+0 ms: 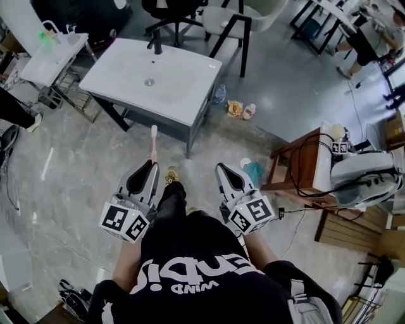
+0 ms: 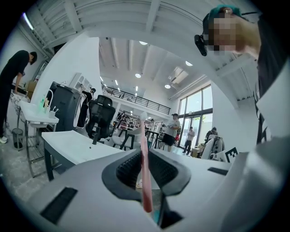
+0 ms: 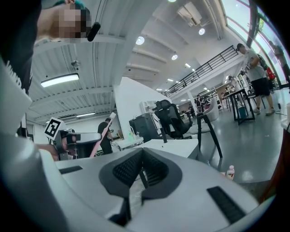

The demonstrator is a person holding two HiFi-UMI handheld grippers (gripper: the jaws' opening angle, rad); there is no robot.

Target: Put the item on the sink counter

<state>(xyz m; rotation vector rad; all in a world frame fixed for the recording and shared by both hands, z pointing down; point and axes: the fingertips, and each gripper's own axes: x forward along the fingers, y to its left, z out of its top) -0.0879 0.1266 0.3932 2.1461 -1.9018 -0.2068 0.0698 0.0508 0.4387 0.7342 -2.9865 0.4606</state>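
Toothbrush [image 1: 153, 142] pinched in your left gripper [image 1: 149, 168], just short of the sink counter [image 1: 183, 104]. Your right gripper [image 1: 223, 169] is pressed together and empty. Carry the toothbrush level over the counter's flat rim, clear of the basin, before letting go.

The bench [image 1: 120, 76] stands ahead of the left gripper [image 1: 150, 166] and right gripper [image 1: 223, 168], a chair [image 1: 243, 16] behind it, a bottle [image 1: 219, 94] on the floor at its right. The toothbrush [image 1: 153, 142] juts forward from the left gripper.
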